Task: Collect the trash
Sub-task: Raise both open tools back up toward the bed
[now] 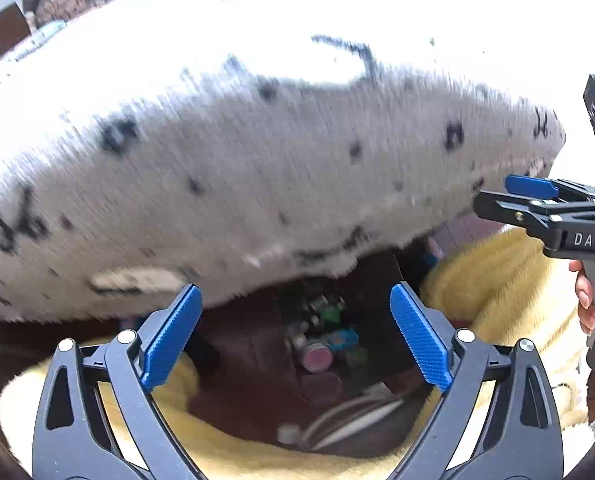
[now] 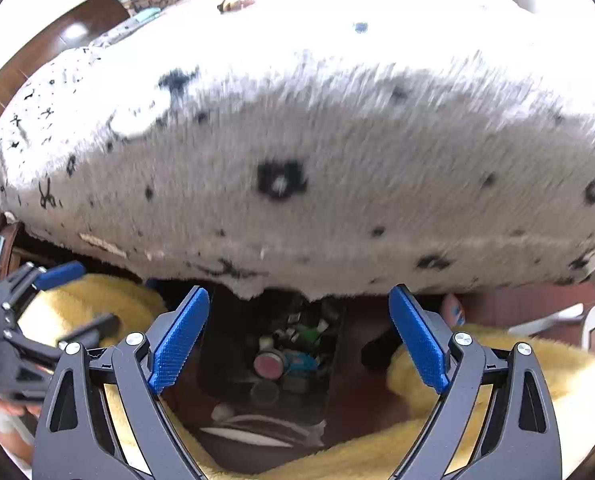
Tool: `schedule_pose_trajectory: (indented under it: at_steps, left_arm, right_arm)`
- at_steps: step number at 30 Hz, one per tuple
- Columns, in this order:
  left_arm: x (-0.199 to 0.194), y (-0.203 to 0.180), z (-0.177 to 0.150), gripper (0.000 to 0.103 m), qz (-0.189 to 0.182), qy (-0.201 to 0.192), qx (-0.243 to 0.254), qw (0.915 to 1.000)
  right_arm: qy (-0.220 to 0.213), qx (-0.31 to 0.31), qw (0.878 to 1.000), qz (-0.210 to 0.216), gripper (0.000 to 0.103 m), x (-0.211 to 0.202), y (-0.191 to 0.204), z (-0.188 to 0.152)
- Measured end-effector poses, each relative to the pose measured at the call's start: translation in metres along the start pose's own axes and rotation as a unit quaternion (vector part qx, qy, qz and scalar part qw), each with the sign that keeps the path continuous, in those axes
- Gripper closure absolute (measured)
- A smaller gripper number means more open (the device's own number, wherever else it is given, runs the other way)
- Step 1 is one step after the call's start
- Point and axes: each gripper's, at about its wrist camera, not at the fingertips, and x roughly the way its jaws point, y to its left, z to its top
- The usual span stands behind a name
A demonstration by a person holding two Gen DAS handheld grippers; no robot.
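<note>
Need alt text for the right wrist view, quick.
Right gripper, open and empty, points down at a dark bin of small trash, ringed by yellow fleece. A white speckled rug fills the upper view.

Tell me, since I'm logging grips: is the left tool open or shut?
Open. The left tool has its blue pads spread wide with nothing between them; only the dark bin shows beyond the gap.

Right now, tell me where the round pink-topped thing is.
In both wrist views the round pink-topped thing lies low at centre, in the dark gap under the white speckled blanket, beside a teal item and between the yellow fleece folds.
</note>
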Motion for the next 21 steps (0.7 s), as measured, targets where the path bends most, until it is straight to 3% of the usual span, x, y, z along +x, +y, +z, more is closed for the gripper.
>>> schedule_pose_trajectory:
  at_steps: [10,21]
  left_arm:
    - [-0.039,0.034,0.063,0.013,0.035,-0.07,-0.012,0.9968]
    - [-0.039,0.078,0.136,0.013,0.085,-0.107,-0.031,0.9901]
  right_arm:
    - [-0.077,-0.026,0.996,-0.024,0.008,-0.042,-0.005,0.049]
    - [-0.101,-0.045,0.993,-0.031,0.008,-0.042,-0.003,0.116]
